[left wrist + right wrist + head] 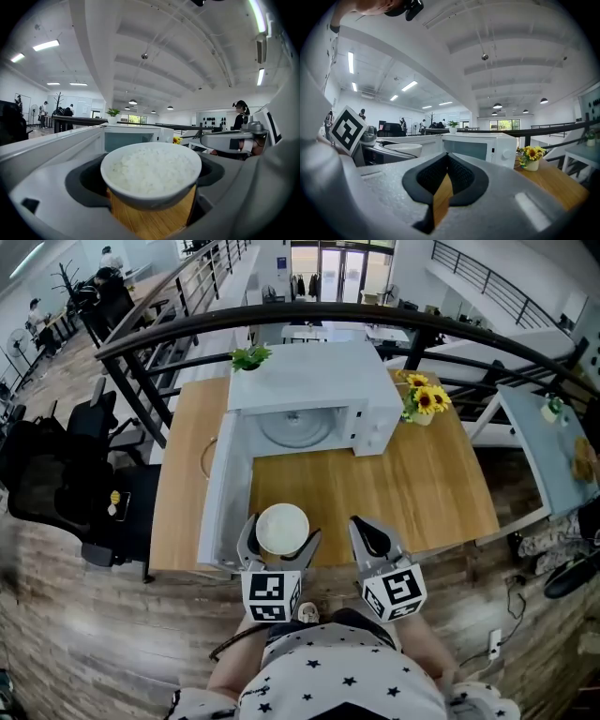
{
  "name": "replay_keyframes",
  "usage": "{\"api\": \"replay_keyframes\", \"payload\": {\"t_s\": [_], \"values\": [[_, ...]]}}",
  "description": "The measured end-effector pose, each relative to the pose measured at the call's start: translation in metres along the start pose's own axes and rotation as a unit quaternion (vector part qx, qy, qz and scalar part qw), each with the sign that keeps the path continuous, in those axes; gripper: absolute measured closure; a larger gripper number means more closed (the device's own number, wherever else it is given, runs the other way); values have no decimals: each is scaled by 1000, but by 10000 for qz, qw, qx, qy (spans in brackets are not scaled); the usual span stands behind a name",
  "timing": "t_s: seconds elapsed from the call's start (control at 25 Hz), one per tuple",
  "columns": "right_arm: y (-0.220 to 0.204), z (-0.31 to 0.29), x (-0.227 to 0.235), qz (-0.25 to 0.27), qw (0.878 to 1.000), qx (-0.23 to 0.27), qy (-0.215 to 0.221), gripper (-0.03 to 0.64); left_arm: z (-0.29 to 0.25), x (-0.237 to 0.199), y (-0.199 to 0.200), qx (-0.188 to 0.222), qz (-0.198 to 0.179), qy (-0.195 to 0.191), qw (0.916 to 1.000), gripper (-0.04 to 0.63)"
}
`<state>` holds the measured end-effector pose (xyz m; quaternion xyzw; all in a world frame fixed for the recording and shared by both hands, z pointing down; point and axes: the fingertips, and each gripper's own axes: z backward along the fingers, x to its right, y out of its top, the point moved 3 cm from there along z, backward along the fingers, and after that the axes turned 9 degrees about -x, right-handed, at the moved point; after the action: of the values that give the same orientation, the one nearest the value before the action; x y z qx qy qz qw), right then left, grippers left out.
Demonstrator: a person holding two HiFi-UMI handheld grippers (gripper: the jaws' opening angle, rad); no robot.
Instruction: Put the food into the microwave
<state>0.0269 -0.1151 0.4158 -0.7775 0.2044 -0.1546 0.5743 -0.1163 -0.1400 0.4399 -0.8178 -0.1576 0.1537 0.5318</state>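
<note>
A white bowl of rice (pixel 282 528) sits between the jaws of my left gripper (pixel 281 532), which is shut on it above the table's near edge. In the left gripper view the bowl of rice (pixel 151 171) fills the gap between the jaws. The white microwave (pixel 309 395) stands at the back of the wooden table (pixel 412 488), its door (pixel 217 491) swung open to the left and its turntable (pixel 295 427) bare. The bowl hangs just in front of the open door. My right gripper (pixel 362 526) is beside it on the right, shut with nothing in it (pixel 446 158).
A small pot of sunflowers (pixel 422 401) stands to the right of the microwave, and a green plant (pixel 249 357) sits behind its left corner. A black railing (pixel 394 329) runs behind the table. Black office chairs (pixel 66 465) stand to the left.
</note>
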Motion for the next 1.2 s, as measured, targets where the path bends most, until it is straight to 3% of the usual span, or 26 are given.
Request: {"api": "replay_keyframes", "payload": {"t_s": [0.36, 1.2], "values": [[-2, -11, 15, -54, 9999, -92, -112, 612, -29, -1, 5, -87, -24, -92, 9999, 83], [7, -100, 92, 55, 9990, -273, 357, 612, -144, -23, 26, -259, 130, 294, 9991, 83]]}}
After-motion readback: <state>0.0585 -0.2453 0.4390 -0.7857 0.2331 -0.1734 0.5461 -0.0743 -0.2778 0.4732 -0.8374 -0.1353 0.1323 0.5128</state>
